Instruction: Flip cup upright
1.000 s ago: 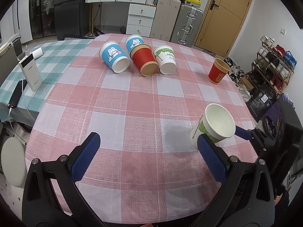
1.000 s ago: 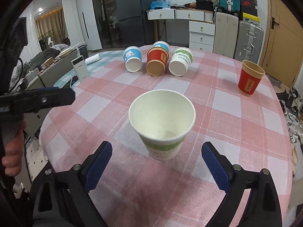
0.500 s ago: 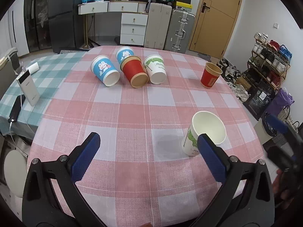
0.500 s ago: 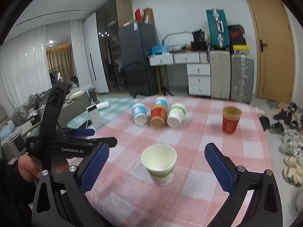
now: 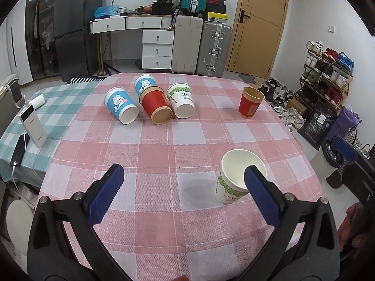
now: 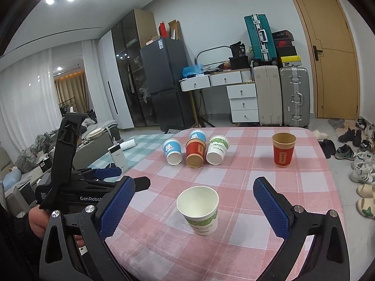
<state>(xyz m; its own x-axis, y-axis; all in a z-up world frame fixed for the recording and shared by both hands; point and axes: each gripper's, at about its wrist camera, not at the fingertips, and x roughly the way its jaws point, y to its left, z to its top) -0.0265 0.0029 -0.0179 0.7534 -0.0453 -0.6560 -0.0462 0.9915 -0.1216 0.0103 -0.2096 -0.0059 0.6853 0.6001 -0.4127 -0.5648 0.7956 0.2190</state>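
Note:
A white and green paper cup (image 5: 239, 180) stands upright near the table's front right; it also shows in the right wrist view (image 6: 199, 208). A red cup (image 5: 250, 103) stands upright at the far right. Several cups lie on their sides at the back: a blue one (image 5: 120, 109), a second blue one (image 5: 144, 83), a red one (image 5: 155, 107) and a white and green one (image 5: 181, 104). My left gripper (image 5: 185, 196) is open and empty, above the table's front edge. My right gripper (image 6: 194, 208) is open and empty, drawn back from the upright cup.
A pink checked cloth (image 5: 164, 152) covers the table. A teal checked cloth (image 5: 58, 107) at the left holds a white power bank (image 5: 32, 126) and a phone (image 5: 18, 149). A bin (image 5: 332, 161) and shoe rack (image 5: 328, 70) stand to the right.
Both grippers have pulled back and risen away from the upright white and green cup, which stays standing. The right gripper has moved farthest; the whole table now shows in its view.

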